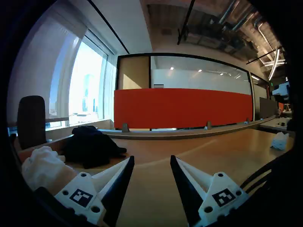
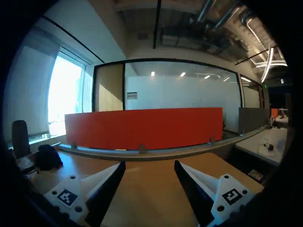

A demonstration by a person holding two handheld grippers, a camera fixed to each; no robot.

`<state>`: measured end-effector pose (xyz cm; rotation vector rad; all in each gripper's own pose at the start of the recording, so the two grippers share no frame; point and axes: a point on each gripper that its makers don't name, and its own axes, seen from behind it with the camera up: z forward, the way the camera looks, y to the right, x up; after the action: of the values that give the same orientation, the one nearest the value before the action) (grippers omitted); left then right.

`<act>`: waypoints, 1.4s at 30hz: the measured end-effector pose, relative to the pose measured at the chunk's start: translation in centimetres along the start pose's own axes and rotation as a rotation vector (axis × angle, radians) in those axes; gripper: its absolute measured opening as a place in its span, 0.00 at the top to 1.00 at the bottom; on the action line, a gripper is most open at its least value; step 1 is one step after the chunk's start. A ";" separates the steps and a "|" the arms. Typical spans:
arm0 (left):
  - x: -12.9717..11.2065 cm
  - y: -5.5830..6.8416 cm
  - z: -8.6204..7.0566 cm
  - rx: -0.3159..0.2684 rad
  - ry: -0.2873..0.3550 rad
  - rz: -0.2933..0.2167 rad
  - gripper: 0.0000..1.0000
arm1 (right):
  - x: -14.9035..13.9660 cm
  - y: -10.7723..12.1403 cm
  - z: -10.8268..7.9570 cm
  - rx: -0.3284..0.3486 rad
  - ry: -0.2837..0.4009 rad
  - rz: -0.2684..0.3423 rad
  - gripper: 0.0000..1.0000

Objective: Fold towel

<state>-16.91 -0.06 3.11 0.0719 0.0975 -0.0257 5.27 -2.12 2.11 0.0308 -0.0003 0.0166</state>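
The desk [image 1: 212, 147] is showing smooth wood with a soft sheen. The white towel [image 1: 43, 166] is reading as fluffy, rough cloth; the black cloth [image 1: 91, 145] is looking matt and soft. The divider [image 1: 181, 108] is appearing matt red. The left gripper [image 1: 151, 160] and right gripper [image 2: 149, 164] are showing matt white plastic with black inner faces. The ceiling pipes [image 1: 233, 15] are glinting like metal.

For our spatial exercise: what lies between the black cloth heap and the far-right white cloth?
Bare wooden desk, seen in the left gripper view, from black cloth heap to far-right white cloth.
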 end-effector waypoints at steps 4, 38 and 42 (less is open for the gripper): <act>0.0 0.0 0.0 0.000 0.000 0.000 0.31 | -0.2 0.3 0.3 0.004 0.022 -0.024 0.01; -0.1 0.0 0.0 0.000 0.000 0.000 0.30 | -12.1 3.1 0.0 -0.005 0.028 0.005 0.01; -0.1 0.1 0.0 0.000 0.001 0.000 0.30 | -12.9 3.5 0.0 -0.015 0.022 0.013 0.01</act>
<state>-17.04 0.02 3.13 0.0724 0.0981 -0.0256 -7.65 1.13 2.19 0.0158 0.0218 0.0299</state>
